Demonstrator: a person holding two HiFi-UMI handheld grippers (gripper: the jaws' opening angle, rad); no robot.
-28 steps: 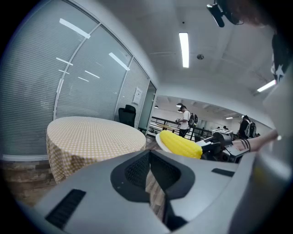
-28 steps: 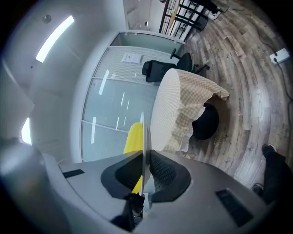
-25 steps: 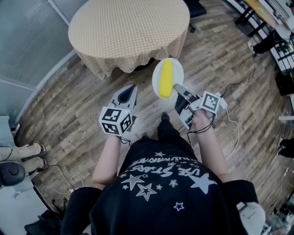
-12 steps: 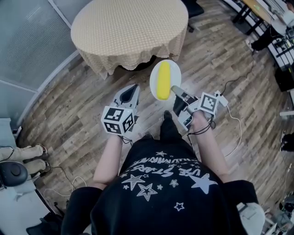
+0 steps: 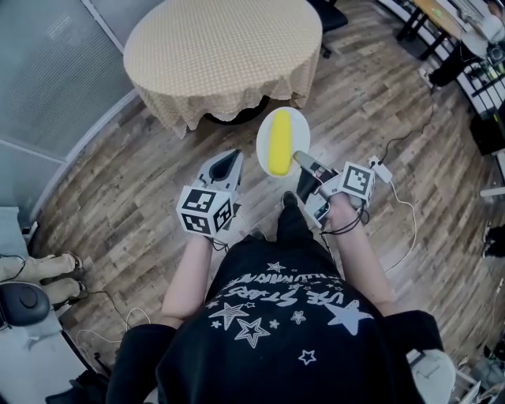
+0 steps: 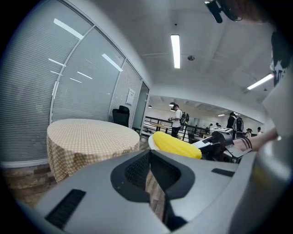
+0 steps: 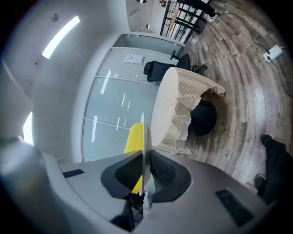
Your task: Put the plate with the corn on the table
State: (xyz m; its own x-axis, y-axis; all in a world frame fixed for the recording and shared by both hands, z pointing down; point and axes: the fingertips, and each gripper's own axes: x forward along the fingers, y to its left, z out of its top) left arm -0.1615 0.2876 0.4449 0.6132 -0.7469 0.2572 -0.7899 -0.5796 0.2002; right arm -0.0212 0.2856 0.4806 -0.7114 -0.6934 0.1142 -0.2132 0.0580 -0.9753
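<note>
A white plate (image 5: 298, 130) with a yellow corn cob (image 5: 278, 142) lying on it hangs over the wooden floor, just short of the round table (image 5: 225, 55) with its beige checked cloth. My right gripper (image 5: 301, 158) is shut on the plate's near rim. In the right gripper view the plate (image 7: 143, 137) stands edge-on between the jaws, the corn (image 7: 132, 137) to its left and the table (image 7: 176, 109) beyond. My left gripper (image 5: 233, 155) is shut and holds nothing, left of the plate. In its view the corn (image 6: 176, 143) shows ahead to the right and the table (image 6: 91, 137) to the left.
A glass partition runs along the left. A black office chair (image 5: 331, 12) stands behind the table. A cable with a white adapter (image 5: 380, 167) lies on the floor at right, with desks (image 5: 465, 47) beyond. Someone's shoes (image 5: 43, 264) show at far left.
The plate and both grippers have drifted a little up and left, towards the table's near edge. The right gripper's hold on the plate is unchanged.
</note>
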